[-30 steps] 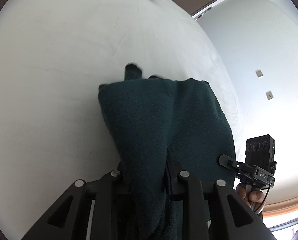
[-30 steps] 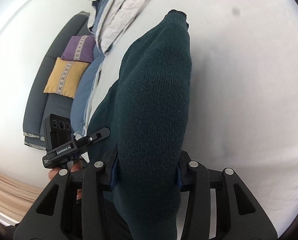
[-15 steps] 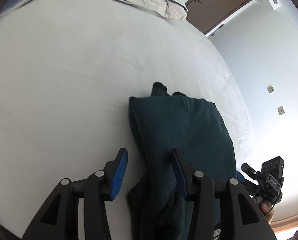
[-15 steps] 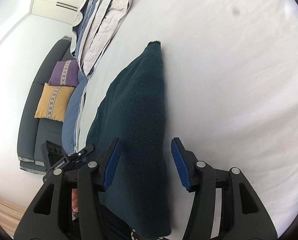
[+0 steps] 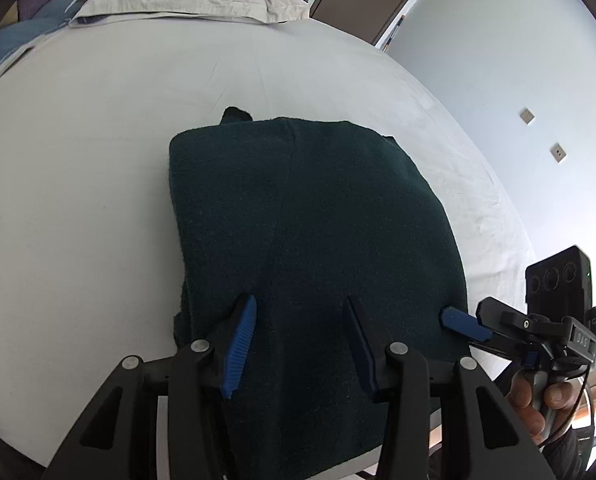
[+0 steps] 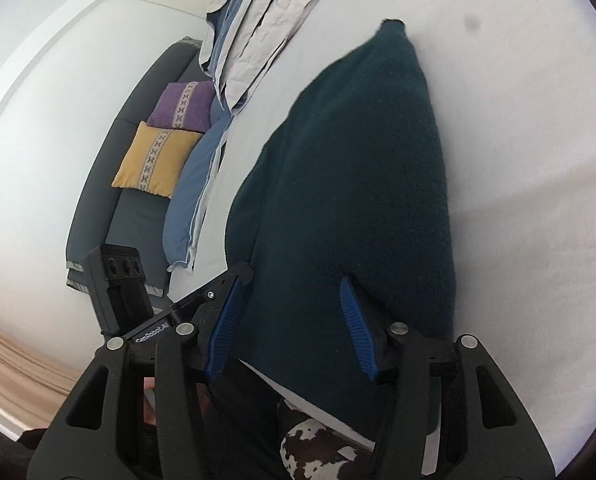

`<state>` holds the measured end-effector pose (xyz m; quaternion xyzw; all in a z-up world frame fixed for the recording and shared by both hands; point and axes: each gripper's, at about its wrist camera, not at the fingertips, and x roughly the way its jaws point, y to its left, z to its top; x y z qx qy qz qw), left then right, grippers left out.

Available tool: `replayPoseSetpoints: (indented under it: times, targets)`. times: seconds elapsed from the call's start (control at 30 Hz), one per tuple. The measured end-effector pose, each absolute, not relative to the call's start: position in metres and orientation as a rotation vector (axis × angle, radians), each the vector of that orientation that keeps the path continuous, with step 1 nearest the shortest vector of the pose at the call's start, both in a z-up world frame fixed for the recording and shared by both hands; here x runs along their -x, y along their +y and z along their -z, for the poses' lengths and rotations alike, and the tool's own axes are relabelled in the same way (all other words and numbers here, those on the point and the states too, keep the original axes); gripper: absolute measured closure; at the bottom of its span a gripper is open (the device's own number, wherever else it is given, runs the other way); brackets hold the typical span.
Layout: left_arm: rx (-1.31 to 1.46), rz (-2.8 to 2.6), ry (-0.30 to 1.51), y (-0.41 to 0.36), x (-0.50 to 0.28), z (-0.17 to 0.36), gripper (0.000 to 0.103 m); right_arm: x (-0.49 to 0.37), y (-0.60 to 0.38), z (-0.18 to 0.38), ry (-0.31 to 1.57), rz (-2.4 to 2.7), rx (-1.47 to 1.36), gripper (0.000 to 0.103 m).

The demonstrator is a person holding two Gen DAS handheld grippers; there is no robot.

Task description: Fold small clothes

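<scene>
Both tongs (image 5: 298,344) (image 6: 294,324) agape above the folded sweater (image 5: 313,216); sofa cushions (image 6: 154,160) only in the right view.

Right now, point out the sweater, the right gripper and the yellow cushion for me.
sweater (image 5: 317,232): left wrist view, middle of the folded top layer.
right gripper (image 6: 290,320): right wrist view, midway between its blue pads, jaws apart.
yellow cushion (image 6: 154,158): right wrist view, centre of its face, on the patterned stripe.
</scene>
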<state>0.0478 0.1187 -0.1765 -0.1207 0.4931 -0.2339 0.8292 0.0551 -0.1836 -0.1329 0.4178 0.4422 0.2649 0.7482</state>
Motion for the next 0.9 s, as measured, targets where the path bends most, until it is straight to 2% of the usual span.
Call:
replayPoseSetpoints:
  times: [0.23, 0.3, 0.37, 0.47, 0.63, 0.73, 0.83, 0.9]
  targets:
    - [0.386, 0.537, 1.034, 0.144, -0.042, 0.174, 0.055, -0.045, -0.192, 0.127, 0.919, -0.532, -0.859, 0.054]
    - [0.328, 0.497, 0.994, 0.140, -0.032, 0.160, 0.049, -0.036, -0.194, 0.109, 0.897, -0.468, -0.768, 0.052]
    - [0.205, 0.416, 0.916, 0.130, -0.018, 0.137, 0.021, -0.026, -0.195, 0.083, 0.869, -0.380, -0.636, 0.047]
    - [0.073, 0.318, 0.738, 0.117, 0.009, 0.100, 0.001, -0.012, -0.178, 0.041, 0.815, -0.274, -0.402, 0.044]
    - [-0.045, 0.236, 0.549, 0.102, 0.043, 0.053, 0.000, 0.006, -0.146, -0.013, 0.712, -0.133, -0.146, 0.030]
    - [-0.086, 0.175, 0.481, 0.104, 0.055, 0.036, 0.000, 0.015, -0.136, -0.038, 0.621, -0.086, -0.132, 0.022]
    - [-0.116, 0.099, 0.448, 0.105, 0.061, 0.026, 0.000, 0.024, -0.133, -0.061, 0.555, -0.034, -0.162, 0.008]
    - [-0.087, 0.065, 0.450, 0.112, 0.060, 0.024, 0.000, 0.030, -0.132, -0.072, 0.544, -0.012, -0.180, 0.006]
